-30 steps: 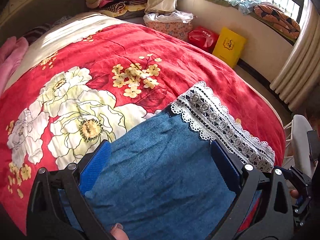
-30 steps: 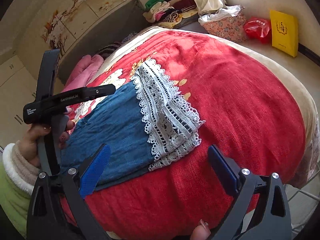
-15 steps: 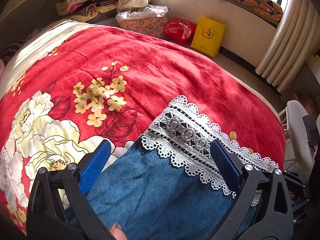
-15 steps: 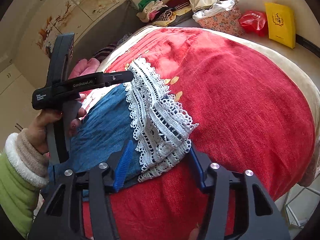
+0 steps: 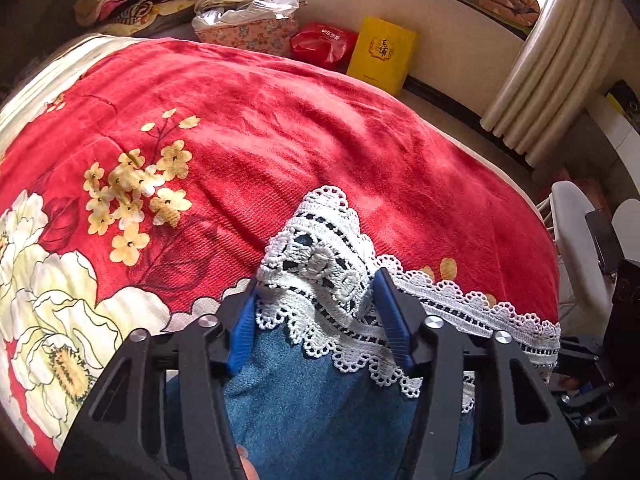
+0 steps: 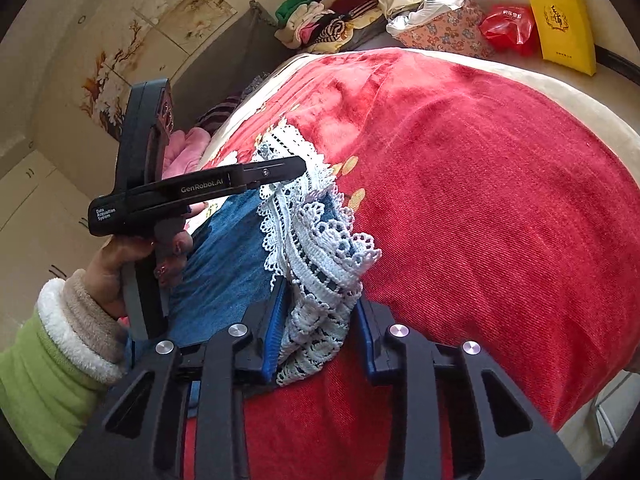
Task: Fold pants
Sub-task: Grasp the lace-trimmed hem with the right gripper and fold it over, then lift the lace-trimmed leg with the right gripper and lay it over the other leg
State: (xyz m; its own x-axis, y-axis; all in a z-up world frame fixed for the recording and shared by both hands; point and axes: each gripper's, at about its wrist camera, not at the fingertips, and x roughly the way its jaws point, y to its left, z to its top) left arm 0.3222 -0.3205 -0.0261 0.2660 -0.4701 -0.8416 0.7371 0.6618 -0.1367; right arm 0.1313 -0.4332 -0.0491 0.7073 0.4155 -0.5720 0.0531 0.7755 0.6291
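Blue denim pants with a white lace hem lie on a red floral bedspread. My left gripper points down at the far end of the hem. Its jaws are closing, and the lace is bunched between the blue pads and touches both. In the right wrist view the pants run away to the left. My right gripper is closing on the near end of the lace hem, which is gathered between its pads. A hand in a green sleeve holds the left gripper.
Past the bed's far edge stand a yellow bag, a red bag and a floral box. A clothes pile lies at the back left. A curtain and a white chair are on the right. A pink garment lies by the headboard.
The left gripper moved forward from the denim to the lace hem and narrowed its jaws on it. The right gripper's jaws narrowed from wide open onto the gathered lace.
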